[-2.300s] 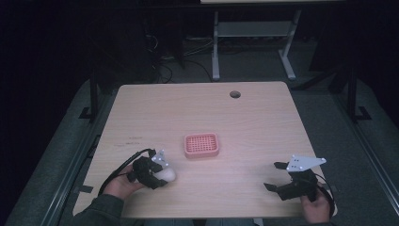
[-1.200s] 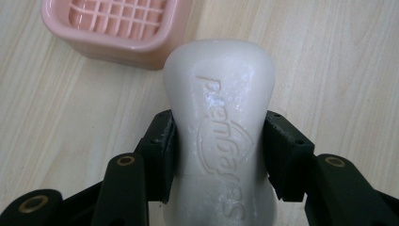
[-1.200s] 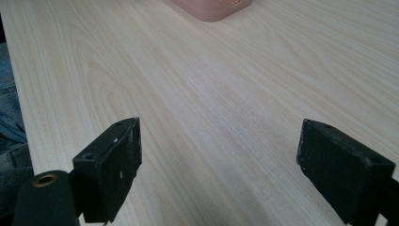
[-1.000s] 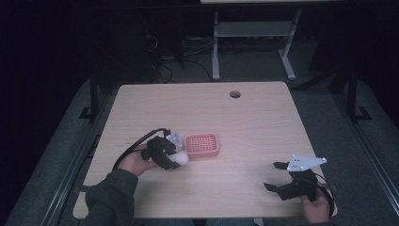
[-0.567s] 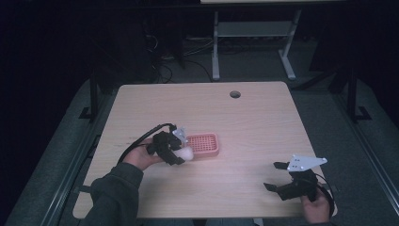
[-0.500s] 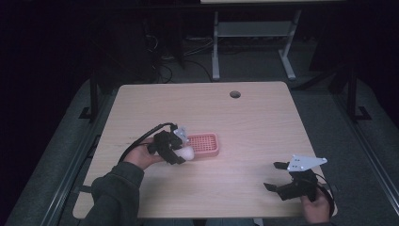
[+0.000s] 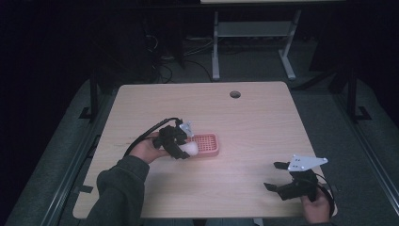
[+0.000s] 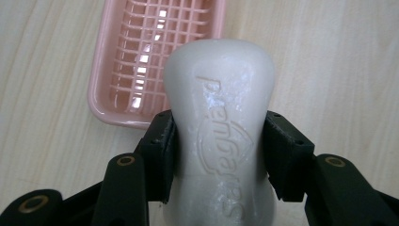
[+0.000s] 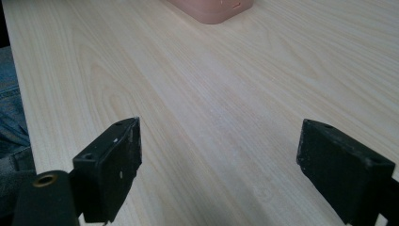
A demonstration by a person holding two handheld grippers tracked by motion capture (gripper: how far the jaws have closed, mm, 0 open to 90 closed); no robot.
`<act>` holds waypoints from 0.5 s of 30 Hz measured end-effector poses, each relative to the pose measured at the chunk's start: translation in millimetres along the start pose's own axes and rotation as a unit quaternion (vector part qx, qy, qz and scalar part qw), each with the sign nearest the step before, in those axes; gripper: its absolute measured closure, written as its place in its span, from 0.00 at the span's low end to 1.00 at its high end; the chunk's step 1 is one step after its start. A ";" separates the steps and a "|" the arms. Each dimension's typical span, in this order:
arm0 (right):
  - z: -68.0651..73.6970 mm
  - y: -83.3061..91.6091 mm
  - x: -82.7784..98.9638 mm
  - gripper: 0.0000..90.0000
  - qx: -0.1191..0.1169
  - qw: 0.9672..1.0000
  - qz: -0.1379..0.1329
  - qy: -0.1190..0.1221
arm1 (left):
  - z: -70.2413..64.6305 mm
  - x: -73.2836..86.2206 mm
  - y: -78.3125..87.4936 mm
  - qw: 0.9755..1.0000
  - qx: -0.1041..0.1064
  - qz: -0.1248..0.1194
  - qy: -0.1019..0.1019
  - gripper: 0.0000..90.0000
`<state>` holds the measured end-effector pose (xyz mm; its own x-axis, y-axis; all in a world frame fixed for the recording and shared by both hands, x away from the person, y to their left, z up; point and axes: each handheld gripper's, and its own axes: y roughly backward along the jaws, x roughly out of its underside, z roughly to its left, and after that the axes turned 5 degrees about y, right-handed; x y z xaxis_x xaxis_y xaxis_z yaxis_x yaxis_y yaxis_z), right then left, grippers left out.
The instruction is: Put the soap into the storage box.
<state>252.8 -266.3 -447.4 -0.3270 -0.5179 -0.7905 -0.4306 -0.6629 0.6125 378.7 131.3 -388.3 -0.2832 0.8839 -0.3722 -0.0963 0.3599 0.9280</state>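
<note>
I have the left gripper (image 7: 184, 149) clamped on a white soap (image 8: 221, 132) bar, both pads pressing its narrow waist from either side. In the left gripper view the soap stands out past the jaws, raised lettering facing the camera, its far end over the near rim of the pink dish (image 8: 155, 61). The dish is a slotted soap tray lying flat on the table (image 7: 254, 127), with nothing in it that I can see.

From the high view, my left gripper sits at the dish's (image 7: 204, 143) left end with the soap (image 7: 190, 148) right at that edge; I cannot tell whether the soap touches the rim or hangs just above it.

My right gripper (image 7: 277, 176) is well apart, near the table's front right corner. Its jaws stand wide open with nothing between them, just bare wood in the right gripper view, and a corner of the dish (image 9: 211, 9) shows far ahead.
</note>
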 end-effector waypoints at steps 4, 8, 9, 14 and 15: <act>0.0 0.1 0.0 0.16 0.000 1.000 -0.001 0.000 | 1.7 -5.3 -2.3 1.000 0.001 0.002 -0.004 0.55; -0.2 0.1 0.2 0.16 0.000 1.000 0.000 0.001 | 4.5 -9.8 -3.7 1.000 0.002 0.001 -0.007 0.55; -0.2 0.1 0.3 0.16 0.000 1.000 0.000 0.001 | 5.3 -10.4 -4.4 1.000 0.004 0.000 -0.006 0.55; -0.4 0.0 0.4 0.16 0.000 1.000 0.000 0.001 | 8.3 -16.0 -7.9 1.000 0.006 0.006 -0.010 0.55; -0.4 0.0 0.4 0.16 0.000 1.000 0.000 0.001 | 8.8 -17.3 -8.5 1.000 0.006 0.004 -0.011 0.55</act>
<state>253.0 -266.7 -447.7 -0.3252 -0.5182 -0.7910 -0.4306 -0.6636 0.6117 392.8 115.6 -389.9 -0.2630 0.8929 -0.3653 -0.0821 0.3566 0.9306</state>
